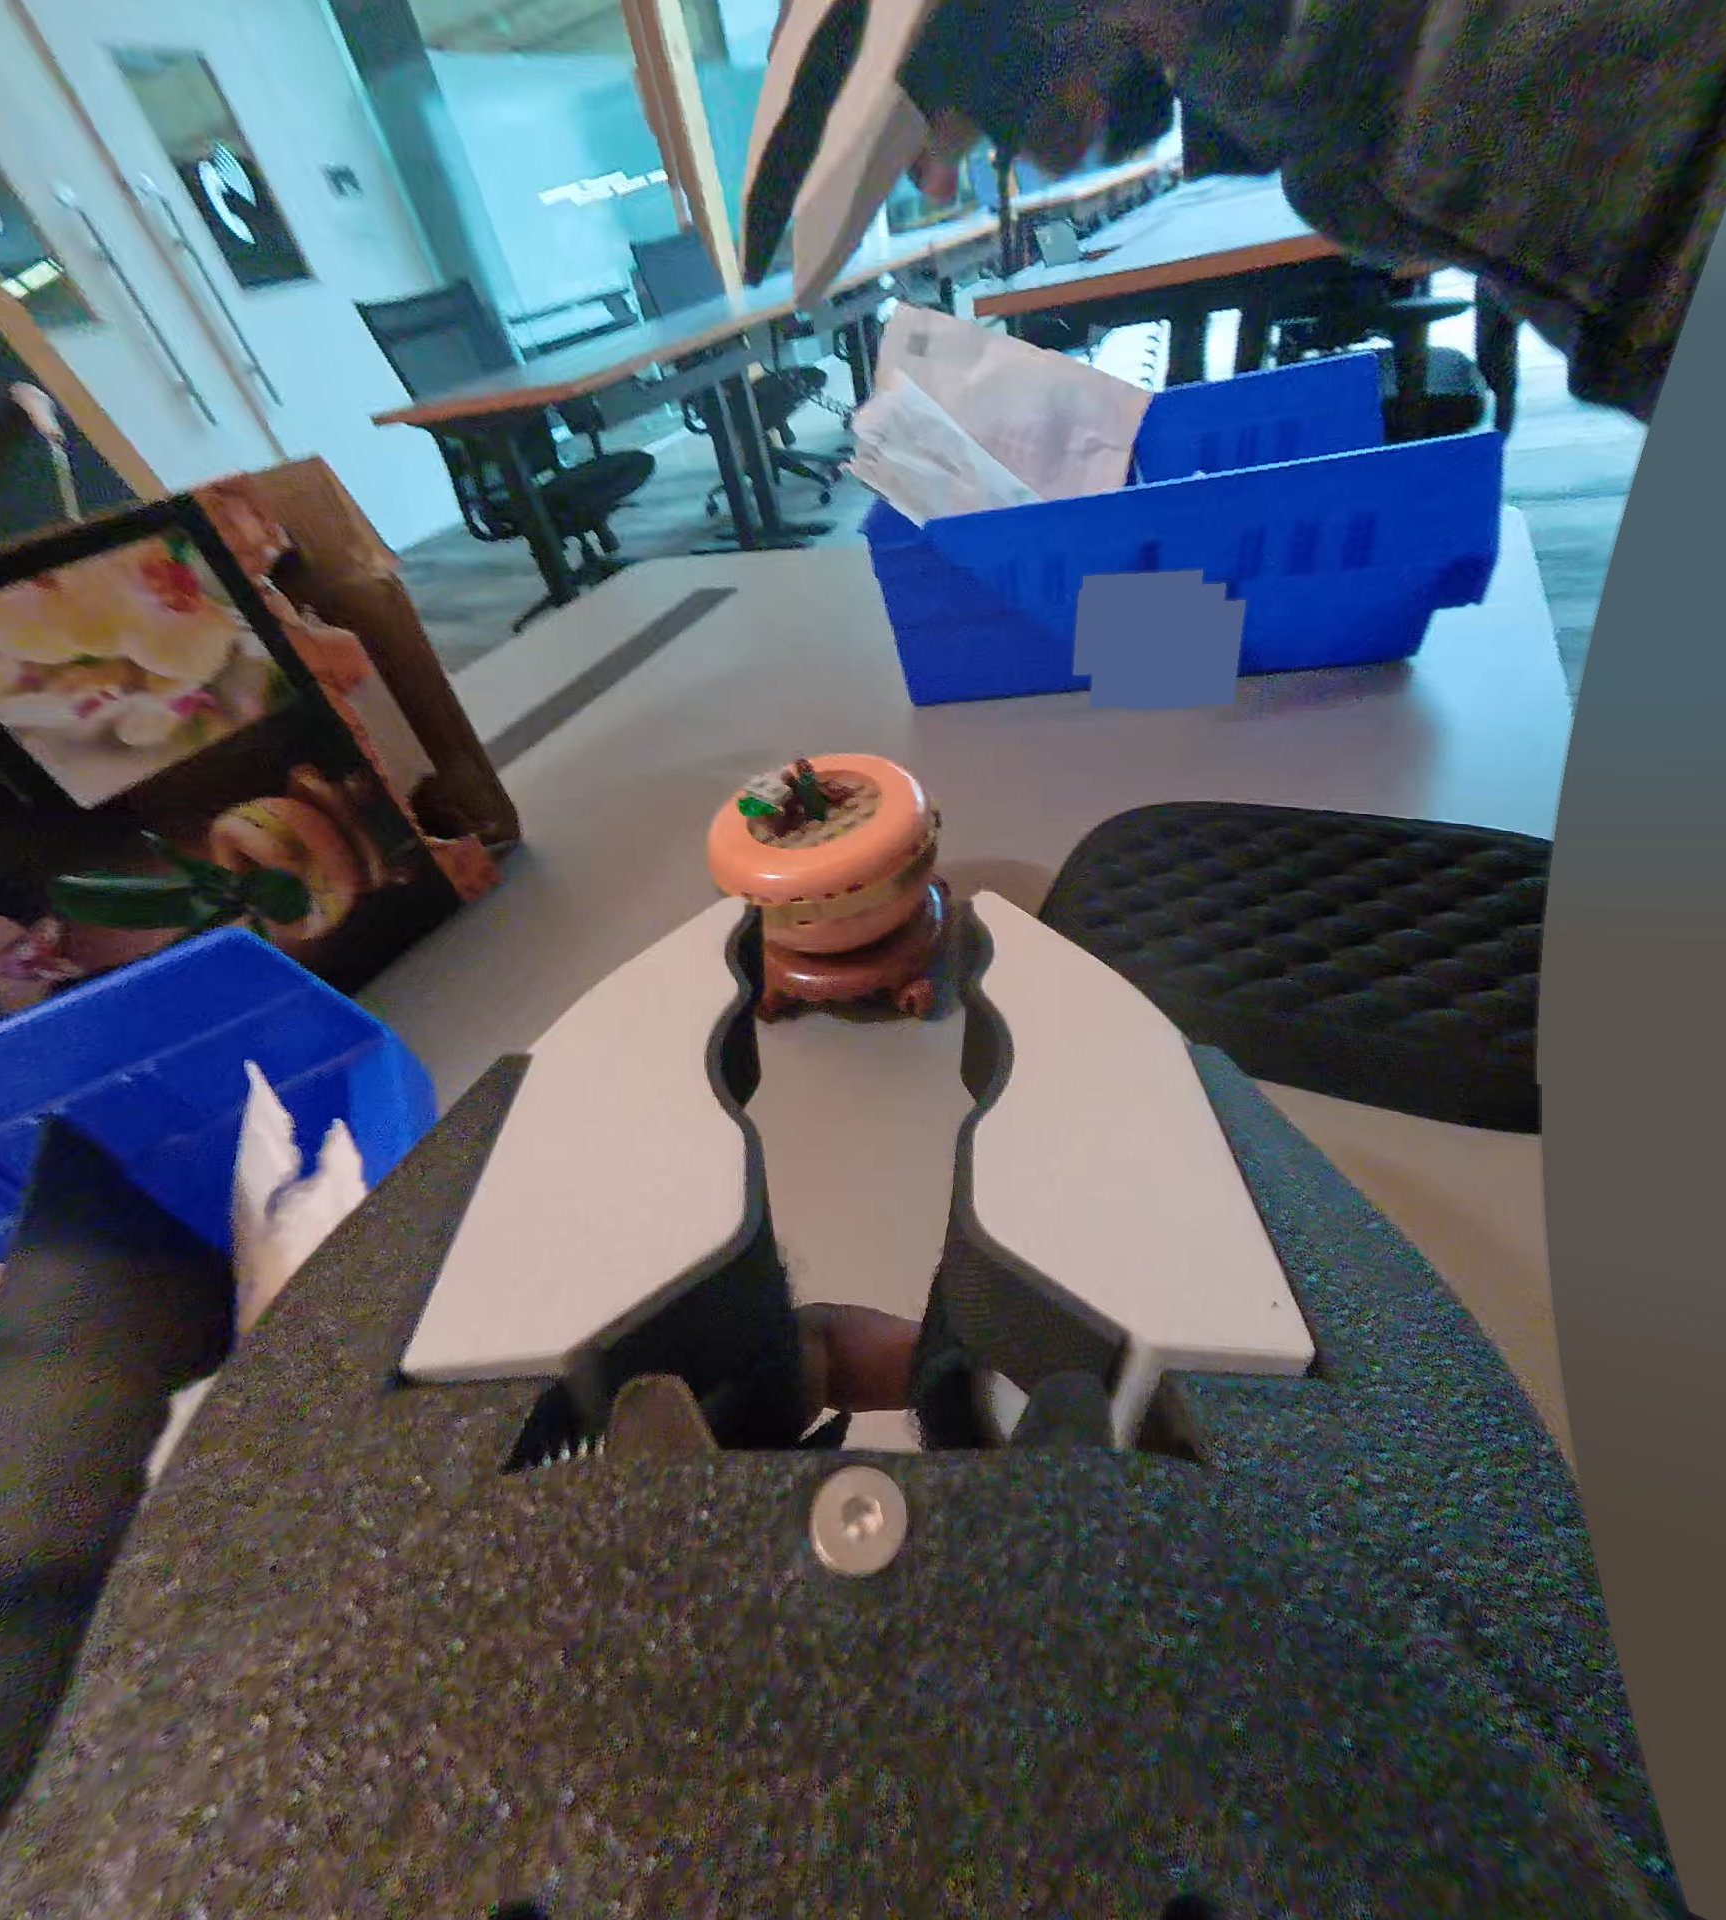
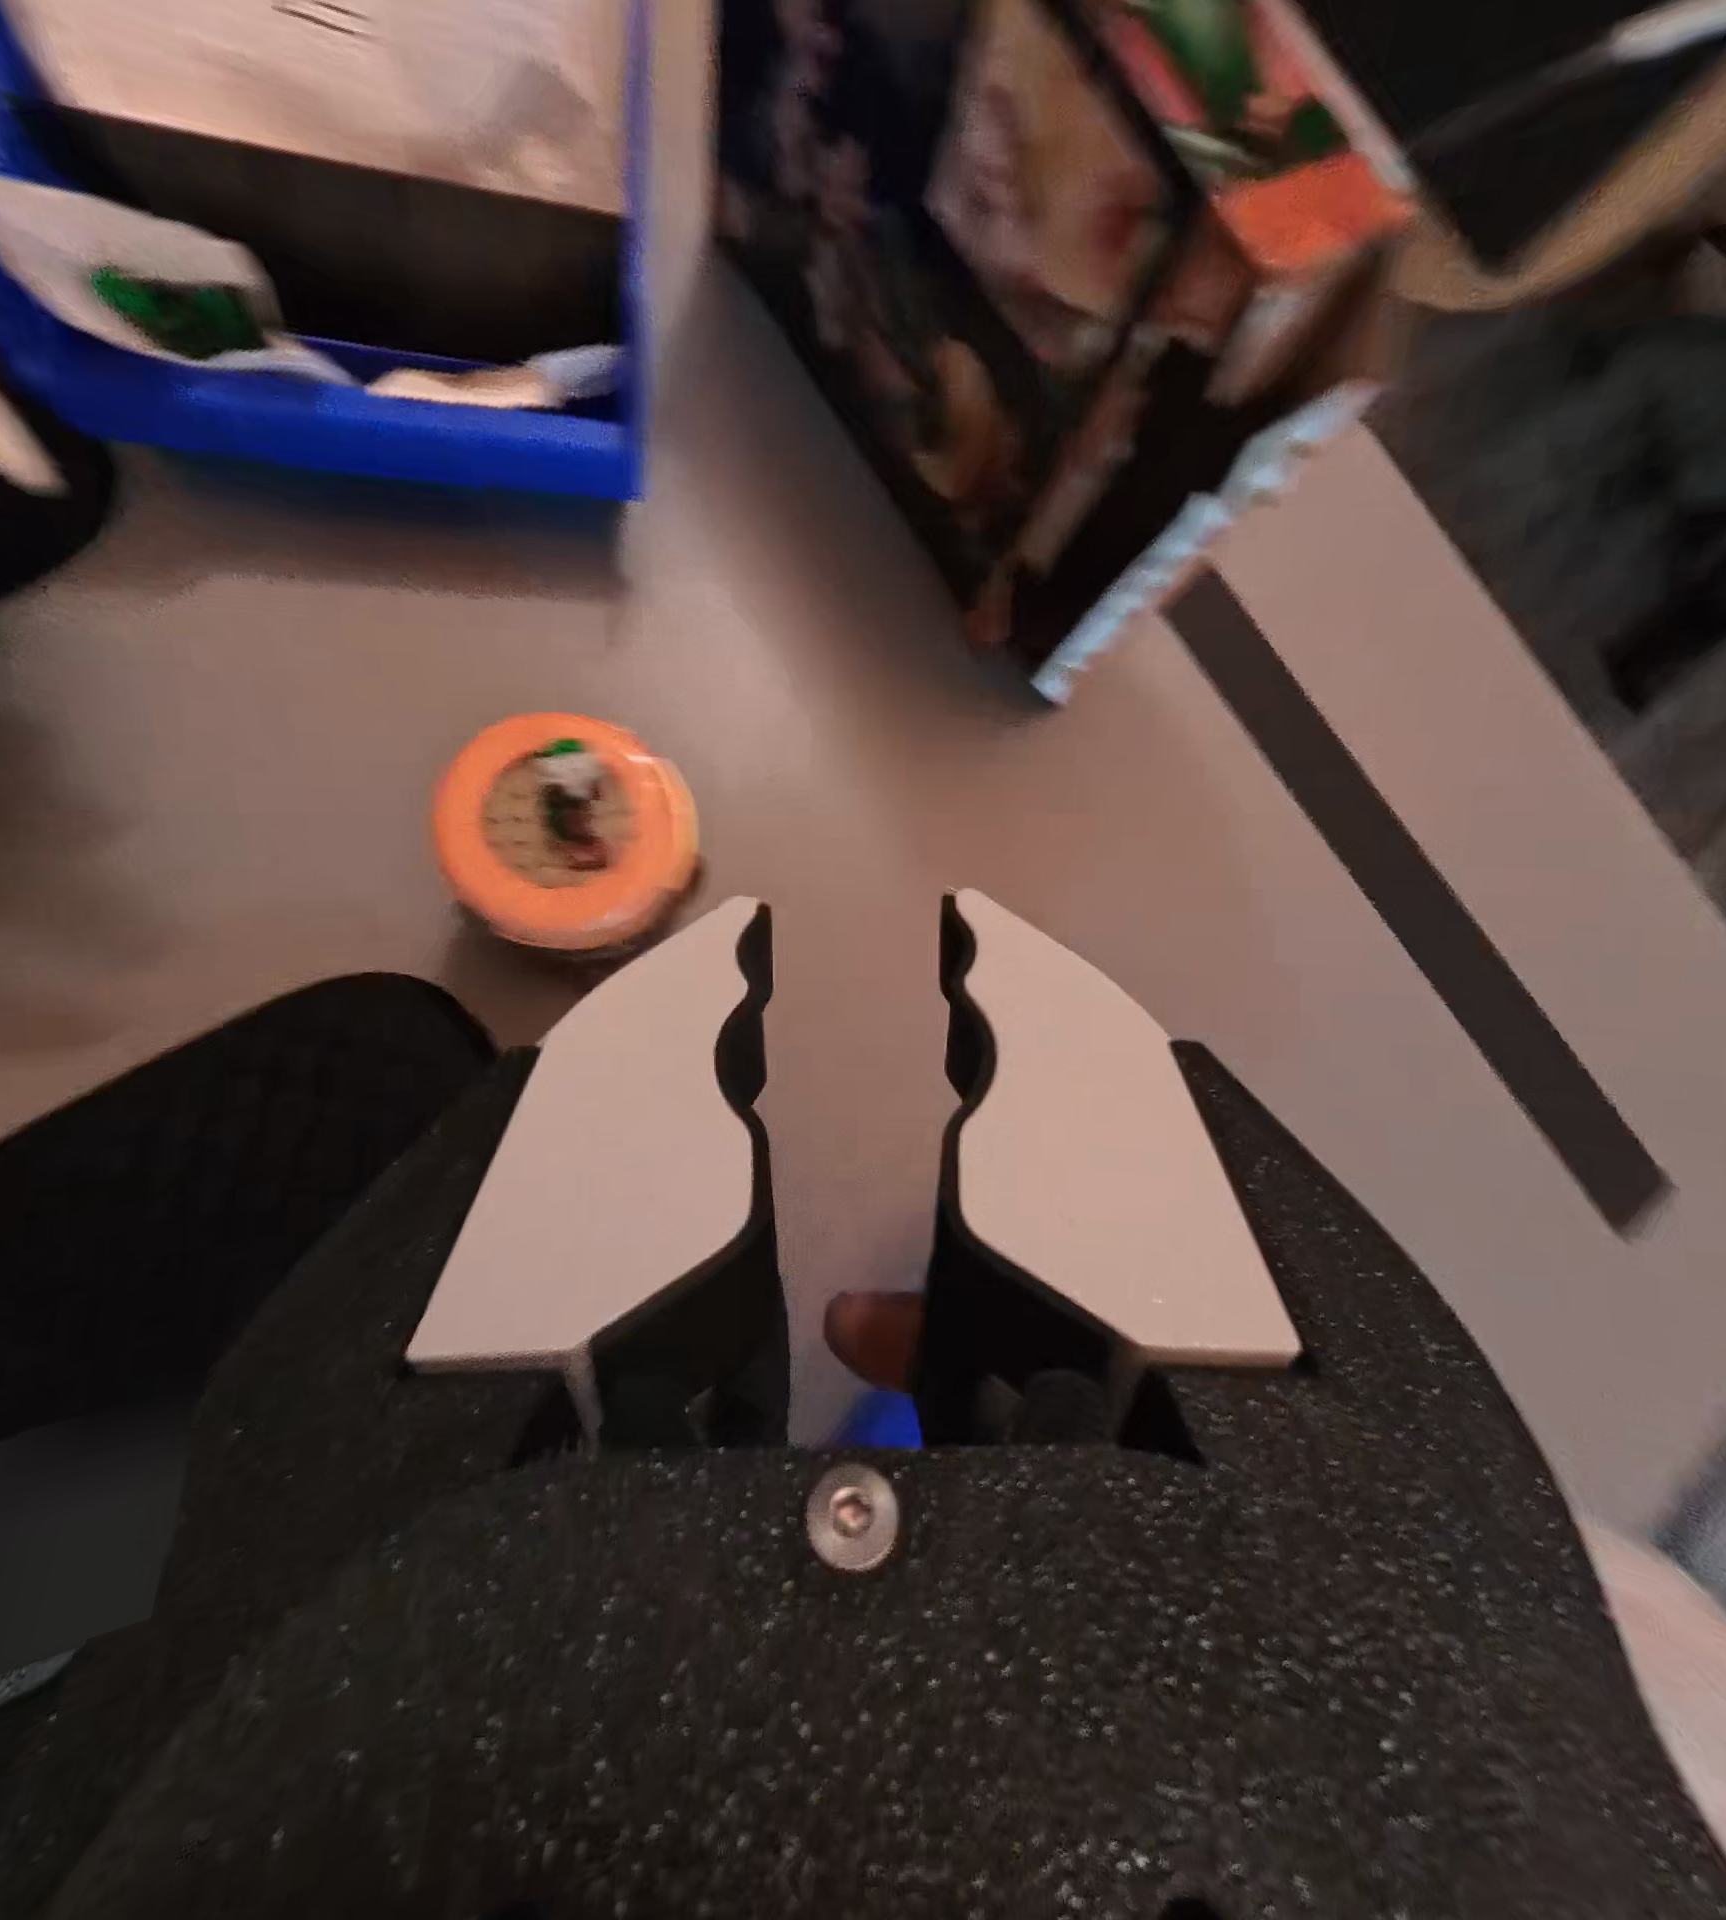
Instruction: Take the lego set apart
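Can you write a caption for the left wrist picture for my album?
Left gripper closes around the brown base of the little lego pot on the grey table.

Low left view, overhead right view

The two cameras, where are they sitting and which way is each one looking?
Left wrist view: low over the table, looking level along the left gripper, whose fingers sit either side of the lego pot's brown base; a fingertip shows behind.
Right wrist view: high up, looking down along the open right gripper, empty; a fingertip shows.
Both see the pot, blue bin and picture box.
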A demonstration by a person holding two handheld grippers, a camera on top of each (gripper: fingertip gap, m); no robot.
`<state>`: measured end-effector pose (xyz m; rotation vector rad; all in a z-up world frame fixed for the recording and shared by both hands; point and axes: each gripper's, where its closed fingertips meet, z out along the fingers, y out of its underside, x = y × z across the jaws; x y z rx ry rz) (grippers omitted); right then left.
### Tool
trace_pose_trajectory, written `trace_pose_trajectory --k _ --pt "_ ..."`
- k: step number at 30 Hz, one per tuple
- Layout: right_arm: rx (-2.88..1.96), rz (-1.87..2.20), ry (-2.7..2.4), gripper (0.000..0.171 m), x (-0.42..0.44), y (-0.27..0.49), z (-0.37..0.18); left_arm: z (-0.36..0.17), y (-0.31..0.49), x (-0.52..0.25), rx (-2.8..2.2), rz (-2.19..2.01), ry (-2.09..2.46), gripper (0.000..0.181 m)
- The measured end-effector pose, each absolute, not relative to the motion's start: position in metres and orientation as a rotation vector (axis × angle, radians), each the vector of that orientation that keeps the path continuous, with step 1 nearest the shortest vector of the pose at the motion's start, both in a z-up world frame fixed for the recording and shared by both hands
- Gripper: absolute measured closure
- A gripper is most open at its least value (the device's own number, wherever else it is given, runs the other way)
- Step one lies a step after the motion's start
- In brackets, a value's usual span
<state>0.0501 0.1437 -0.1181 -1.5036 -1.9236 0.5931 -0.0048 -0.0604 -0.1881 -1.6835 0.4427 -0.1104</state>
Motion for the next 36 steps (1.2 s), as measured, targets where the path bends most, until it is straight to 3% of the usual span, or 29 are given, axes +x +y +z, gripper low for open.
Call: trace_pose_trajectory --k 3,8,11,15,23,29,36 --pt "-1.428 0.823 -1.981 0.136 0.04 0.087 -0.156 -0.192 -0.059 0.001 -1.728 -0.161 0.474 0.146" --pt "-1.428 0.97 -2.07 0.091 0.02 0.057 -0.226 -0.188 -0.053 0.003 -1.758 -0.198 0.518 0.143" --pt "-1.456 0.953 -2.085 0.068 0.011 0.062 -0.251 -0.182 -0.048 0.001 -1.742 -0.23 0.517 0.131" --pt "-1.336 1.011 -2.102 0.084 0.002 0.051 -0.258 -0.186 -0.042 -0.001 -1.777 -0.286 0.51 0.111" --pt "-1.036 1.241 -2.227 0.084 -0.008 -0.023 -0.255 -0.23 -0.031 -0.004 -1.88 -0.163 0.564 0.098" --pt "-0.92 1.29 -2.311 0.085 -0.005 -0.041 -0.255 -0.242 -0.04 0.005 -1.871 -0.228 0.595 0.114" --pt "-0.866 1.622 -2.26 0.082 0.009 -0.044 -0.222 -0.243 -0.043 0.01 -1.839 -0.275 0.616 0.11"
